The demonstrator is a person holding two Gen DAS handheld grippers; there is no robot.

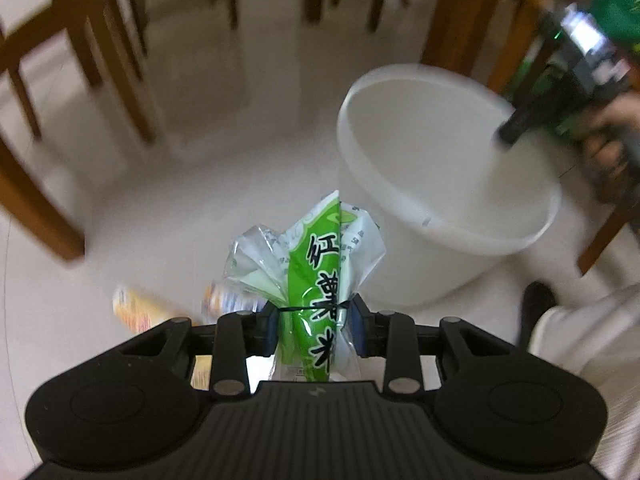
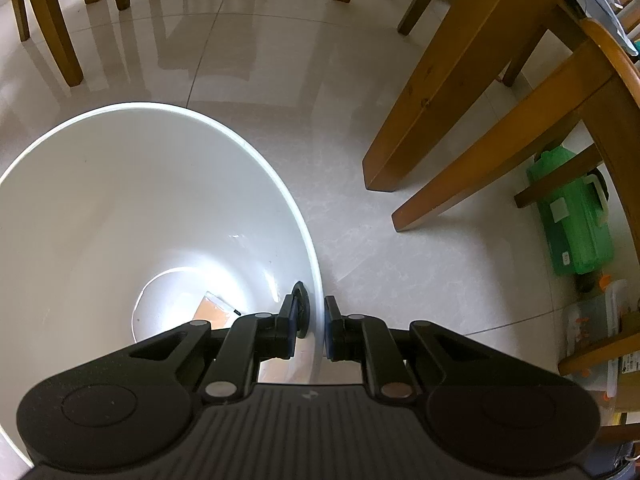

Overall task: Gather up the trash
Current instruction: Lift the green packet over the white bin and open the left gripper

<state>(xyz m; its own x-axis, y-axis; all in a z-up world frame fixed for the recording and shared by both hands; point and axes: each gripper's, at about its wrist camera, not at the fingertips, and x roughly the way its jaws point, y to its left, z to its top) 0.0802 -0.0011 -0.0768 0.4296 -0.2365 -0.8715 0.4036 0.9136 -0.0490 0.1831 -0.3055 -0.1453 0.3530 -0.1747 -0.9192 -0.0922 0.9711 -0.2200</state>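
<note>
My left gripper (image 1: pixel 312 314) is shut on a crumpled green and clear plastic wrapper (image 1: pixel 316 264) with black characters, held above the floor just left of the white bucket (image 1: pixel 440 216). In the right wrist view my right gripper (image 2: pixel 313 330) is shut on the white bucket's rim (image 2: pixel 316 280), one finger inside the wall and one outside. A small orange packet (image 2: pixel 214 312) lies at the bucket's bottom. The right gripper (image 1: pixel 508 132) shows blurred at the bucket's far rim in the left wrist view.
Yellow-orange wrappers (image 1: pixel 136 312) lie on the pale tiled floor below my left gripper. Wooden chair and table legs (image 2: pixel 440 120) stand around. A green plastic case (image 2: pixel 572 220) lies under a chair at right. A person's white-clad leg (image 1: pixel 584 344) is at right.
</note>
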